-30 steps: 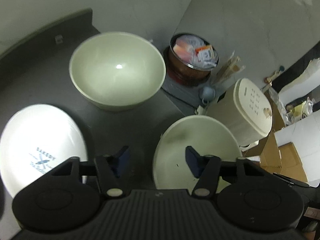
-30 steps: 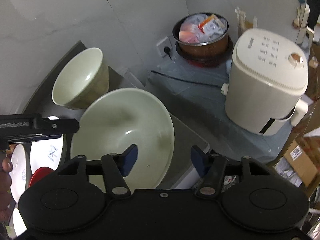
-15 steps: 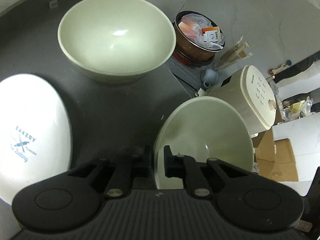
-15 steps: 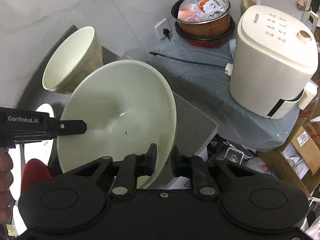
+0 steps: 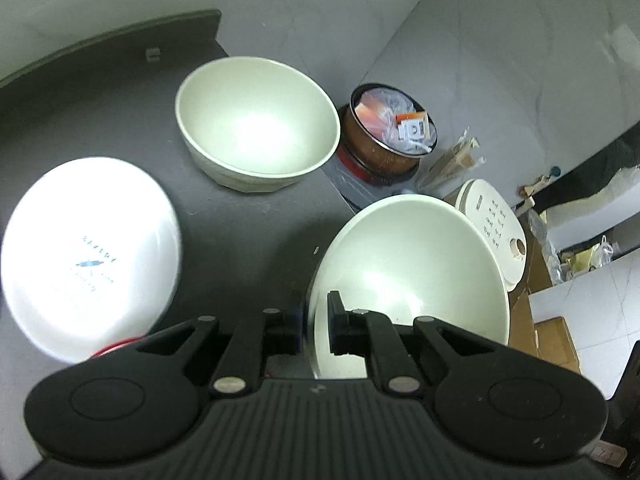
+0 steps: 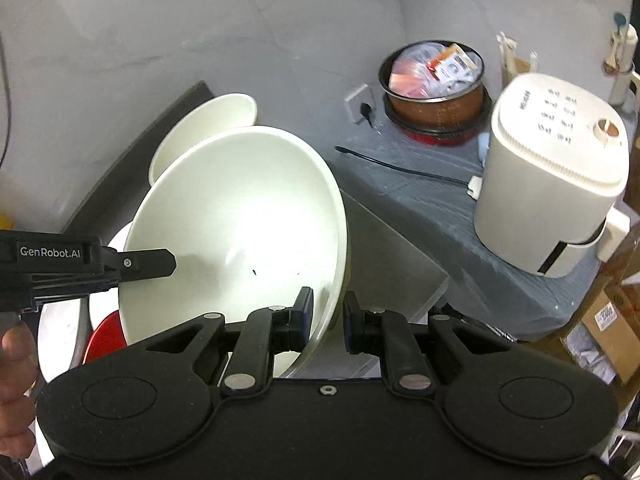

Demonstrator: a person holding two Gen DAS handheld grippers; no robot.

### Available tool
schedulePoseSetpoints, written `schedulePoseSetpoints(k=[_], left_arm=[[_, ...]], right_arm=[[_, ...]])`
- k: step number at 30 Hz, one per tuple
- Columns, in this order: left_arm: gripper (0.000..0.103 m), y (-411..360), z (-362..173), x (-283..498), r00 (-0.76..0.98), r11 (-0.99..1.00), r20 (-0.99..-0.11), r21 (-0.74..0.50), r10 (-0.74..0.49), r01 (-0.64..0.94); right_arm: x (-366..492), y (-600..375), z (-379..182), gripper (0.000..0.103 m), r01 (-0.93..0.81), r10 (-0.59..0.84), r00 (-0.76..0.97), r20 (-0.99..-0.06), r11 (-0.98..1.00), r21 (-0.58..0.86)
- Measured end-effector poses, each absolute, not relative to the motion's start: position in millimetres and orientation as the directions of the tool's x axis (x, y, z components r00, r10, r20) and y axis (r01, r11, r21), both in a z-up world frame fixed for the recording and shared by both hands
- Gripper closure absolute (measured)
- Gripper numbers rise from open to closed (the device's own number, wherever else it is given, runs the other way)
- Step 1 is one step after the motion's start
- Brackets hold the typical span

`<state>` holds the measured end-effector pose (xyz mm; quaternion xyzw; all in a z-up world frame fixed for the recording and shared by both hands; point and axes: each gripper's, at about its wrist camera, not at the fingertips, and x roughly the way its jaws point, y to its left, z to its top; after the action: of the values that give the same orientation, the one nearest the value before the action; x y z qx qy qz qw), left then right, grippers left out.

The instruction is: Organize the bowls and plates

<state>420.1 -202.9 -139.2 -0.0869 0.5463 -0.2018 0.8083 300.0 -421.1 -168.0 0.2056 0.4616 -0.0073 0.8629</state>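
A wide cream bowl (image 5: 416, 272) (image 6: 240, 216) is held up off the dark counter (image 5: 248, 232), tilted. My left gripper (image 5: 314, 328) is shut on its left rim, my right gripper (image 6: 326, 322) is shut on its near right rim. The left gripper (image 6: 132, 262) also shows in the right wrist view, reaching in from the left. A second, deeper cream bowl (image 5: 256, 124) (image 6: 200, 128) stands at the back of the counter. A white plate with blue print (image 5: 88, 256) lies at the left, with a red dish (image 5: 116, 346) (image 6: 104, 334) partly under it.
Beyond the counter's right edge sit a brown pot full of packets (image 5: 394, 128) (image 6: 434, 80) and a cream appliance (image 6: 556, 184) (image 5: 496, 232) on a grey cloth, with a black cable (image 6: 400, 168). A person's hand (image 6: 16, 396) holds the left gripper. Cardboard boxes (image 5: 548, 340) lie lower right.
Both grippers went from open to shut on the wide bowl's rim. The bowl has since risen off the counter and tilted, and both cameras have pulled back and up.
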Motion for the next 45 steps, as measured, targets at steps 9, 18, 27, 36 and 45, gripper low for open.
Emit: schedulePoseSetpoints(k=[9,18,27,36,45], left_arm=[[0.093,-174,-109,389,0.412,0.919,-0.822,-0.356,-0.394,0.171],[0.093,-136,-95,367,0.465,0.928,-0.811,-0.364,-0.356,0.076],[0.093,-93,-94,346,0.493,0.933,-0.816,-0.360,-0.302,-0.025],[0.093,-55,-98,329,0.501,0.931,-0.831,-0.345,-0.243,-0.122],[0.093,-35,-109,321,0.483,0.918,-0.847,-0.348,-0.222,-0.189]], right_arm=[[288,-405,-144,0.087,0.103,0.218,0.616,-0.757,0.931,0.352],[288,-381,-131,0.087,0.011,0.274,0.621,-0.734,0.934,0.358],[294,-348,-130,0.087,-0.095,0.350,0.585,-0.731,0.926,0.366],[291,-309,-131,0.086,-0.185,0.407,0.533,-0.741,0.911,0.367],[294,-291,-138,0.086,-0.225,0.425,0.480,-0.767,0.905,0.360]])
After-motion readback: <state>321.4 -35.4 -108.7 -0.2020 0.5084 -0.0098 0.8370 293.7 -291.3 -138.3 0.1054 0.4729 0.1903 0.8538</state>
